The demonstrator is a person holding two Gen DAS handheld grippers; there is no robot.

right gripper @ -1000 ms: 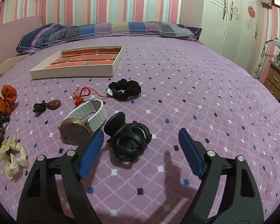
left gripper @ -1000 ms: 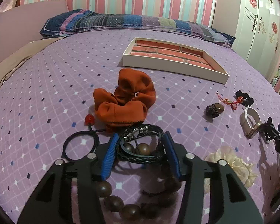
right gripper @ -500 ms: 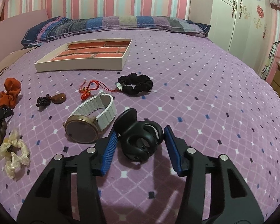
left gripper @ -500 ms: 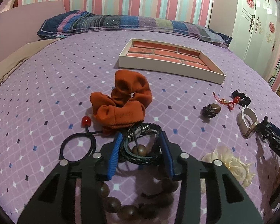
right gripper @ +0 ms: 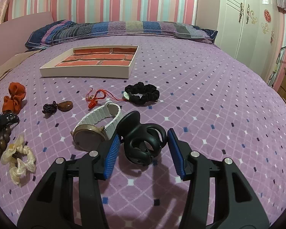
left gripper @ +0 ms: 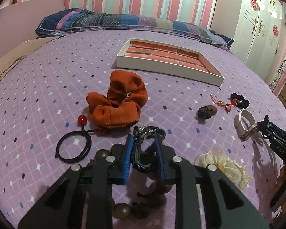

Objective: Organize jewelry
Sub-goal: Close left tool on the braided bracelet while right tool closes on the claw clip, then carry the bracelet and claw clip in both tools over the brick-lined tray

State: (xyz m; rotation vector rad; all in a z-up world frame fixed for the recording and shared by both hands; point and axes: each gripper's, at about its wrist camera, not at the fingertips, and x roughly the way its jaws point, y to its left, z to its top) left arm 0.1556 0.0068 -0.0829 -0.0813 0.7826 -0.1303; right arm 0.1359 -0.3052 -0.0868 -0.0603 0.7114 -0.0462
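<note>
My left gripper (left gripper: pixel 144 139) is shut on a black braided bracelet (left gripper: pixel 149 133) and holds it just above a wooden bead bracelet (left gripper: pixel 122 210) on the purple bed. My right gripper (right gripper: pixel 144 135) has its jaws around a black claw hair clip (right gripper: pixel 143 143) that lies on the bed; both blue pads sit at the clip's sides. A white tray with a brick-pattern floor (left gripper: pixel 122 60) lies farther up the bed, also in the right wrist view (right gripper: pixel 85 72). A white-strap watch (right gripper: pixel 97 127) lies just left of the clip.
Near the left gripper lie an orange scrunchie (left gripper: pixel 118 103), a black hair tie with a red bead (left gripper: pixel 74 148) and a cream scrunchie (left gripper: pixel 225 168). A brown stone pendant (right gripper: pixel 64 106), a red cord charm (right gripper: pixel 95 97) and a black scrunchie (right gripper: pixel 143 93) lie mid-bed. Pillows line the headboard.
The left gripper closed on the braided bracelet and lifted it slightly off the beads. The right gripper moved forward and narrowed its jaws around the claw clip.
</note>
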